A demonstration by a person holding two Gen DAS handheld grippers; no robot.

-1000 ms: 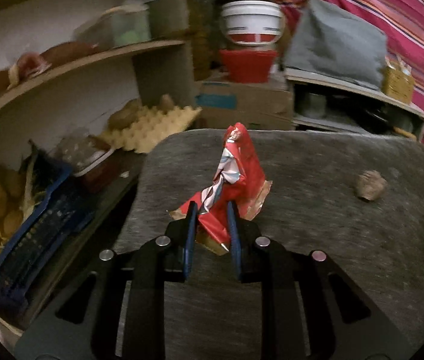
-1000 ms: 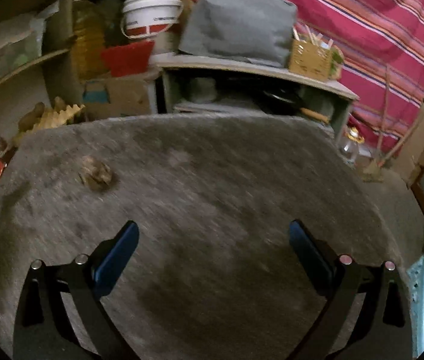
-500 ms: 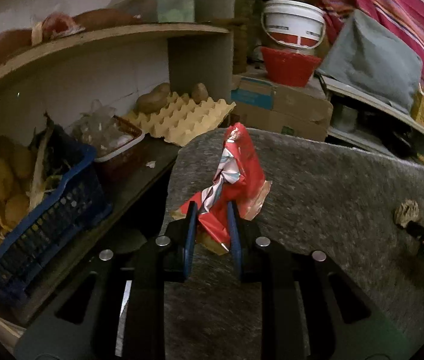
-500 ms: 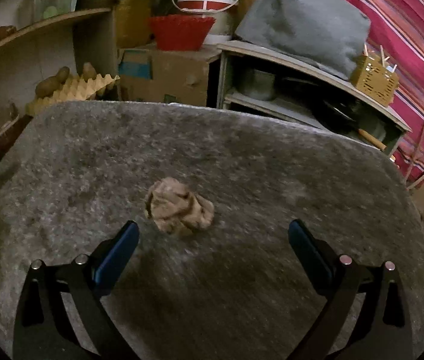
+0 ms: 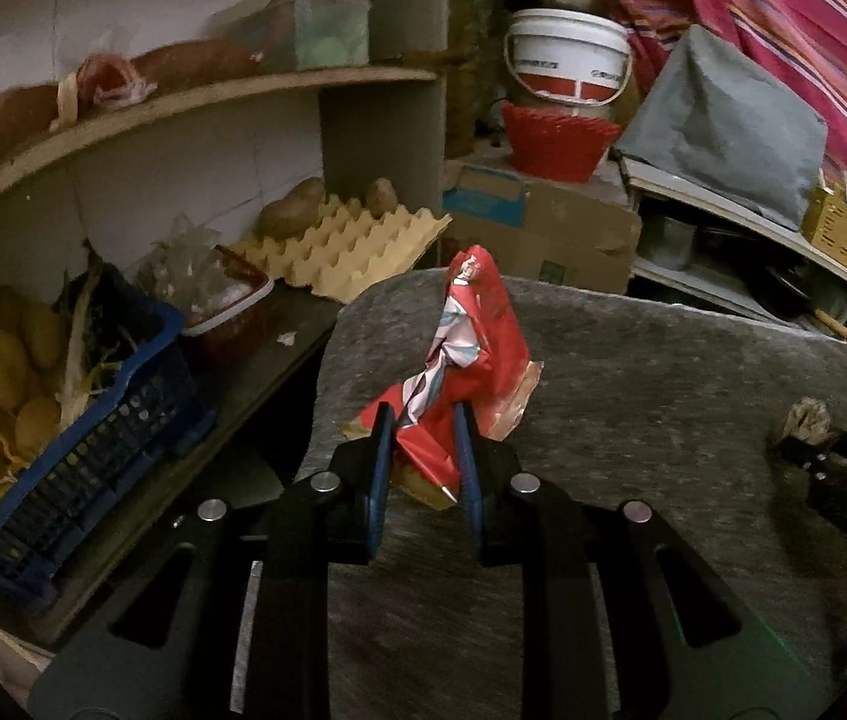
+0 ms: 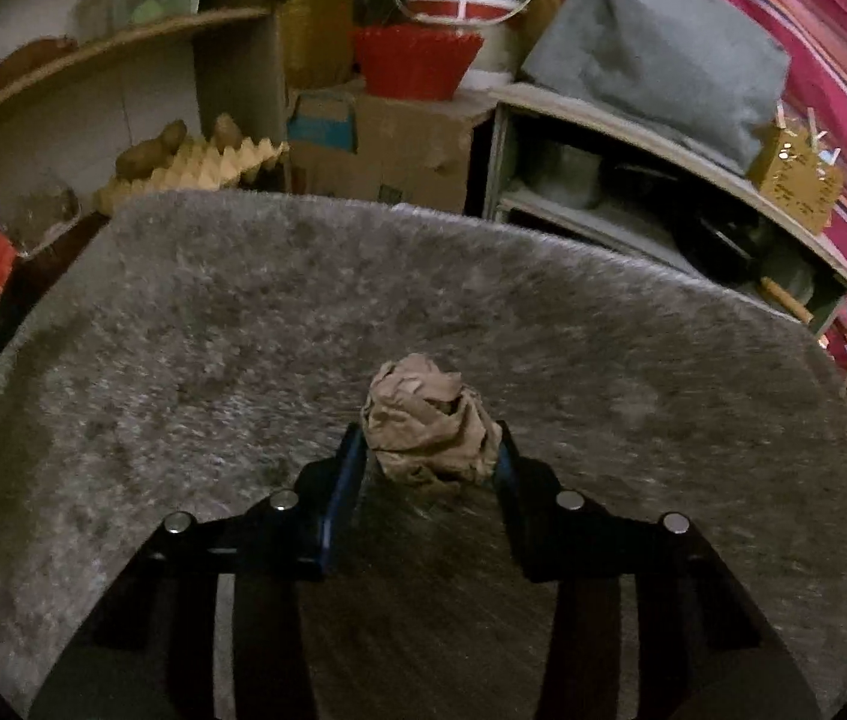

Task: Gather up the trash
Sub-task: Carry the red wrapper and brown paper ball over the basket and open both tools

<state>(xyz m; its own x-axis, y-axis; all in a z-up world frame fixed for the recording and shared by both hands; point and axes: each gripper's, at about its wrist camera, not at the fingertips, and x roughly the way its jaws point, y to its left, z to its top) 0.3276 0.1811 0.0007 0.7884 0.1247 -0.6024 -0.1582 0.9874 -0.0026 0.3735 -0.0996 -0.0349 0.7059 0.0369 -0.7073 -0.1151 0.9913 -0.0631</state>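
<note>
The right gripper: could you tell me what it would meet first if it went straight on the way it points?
The crumpled paper ball, already between the closing right gripper; beyond it, only grey rug.

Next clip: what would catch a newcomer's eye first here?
The bright red wrapper stands up from the left gripper, pinched between its jaws over the grey carpeted top. Next comes the crumpled brown paper ball on that same top, between the closing jaws of the right gripper.
</note>
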